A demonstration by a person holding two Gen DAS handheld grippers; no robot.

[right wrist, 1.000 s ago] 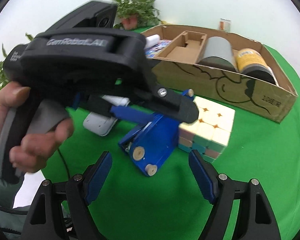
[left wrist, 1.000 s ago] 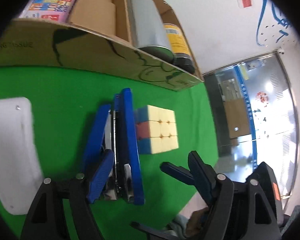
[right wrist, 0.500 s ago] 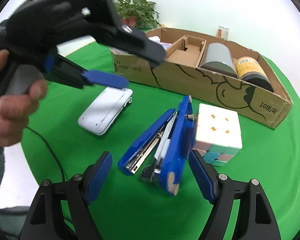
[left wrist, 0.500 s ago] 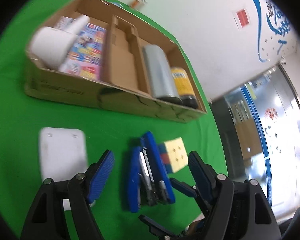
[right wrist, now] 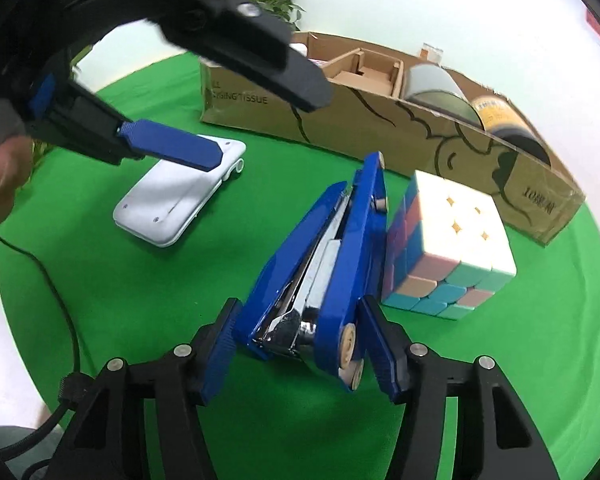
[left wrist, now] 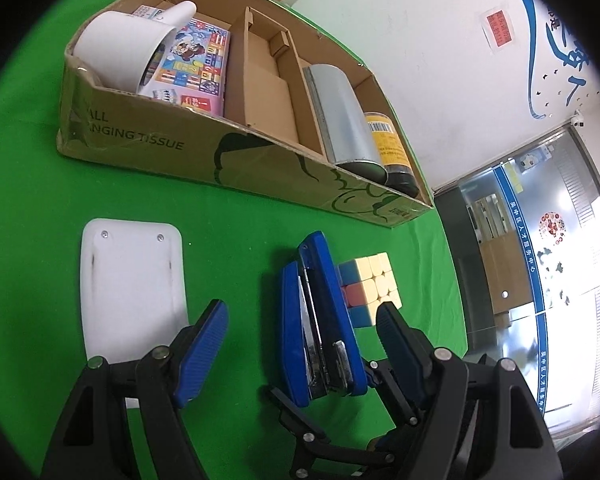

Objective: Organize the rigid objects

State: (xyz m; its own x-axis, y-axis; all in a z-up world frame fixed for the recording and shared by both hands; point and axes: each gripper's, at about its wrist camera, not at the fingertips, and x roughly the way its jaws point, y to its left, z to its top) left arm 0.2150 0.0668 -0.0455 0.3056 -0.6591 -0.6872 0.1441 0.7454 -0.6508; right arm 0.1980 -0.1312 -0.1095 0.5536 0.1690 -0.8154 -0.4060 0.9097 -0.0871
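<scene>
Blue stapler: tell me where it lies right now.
The blue stapler lies on its side on the green cloth, between the white device and the puzzle cube, in front of the cardboard box.

This is looking like an office or public service centre rather than a home. A white wall [left wrist: 420, 40] is carrying a blue painted swirl [left wrist: 540, 60] and a red notice [left wrist: 499, 32]; off to the left claw's right, glass doors [left wrist: 540, 280] with Chinese lettering are letting daylight in. A green-covered table [left wrist: 228, 216] is standing ahead, a potted plant [right wrist: 268, 0] sitting behind it.
</scene>
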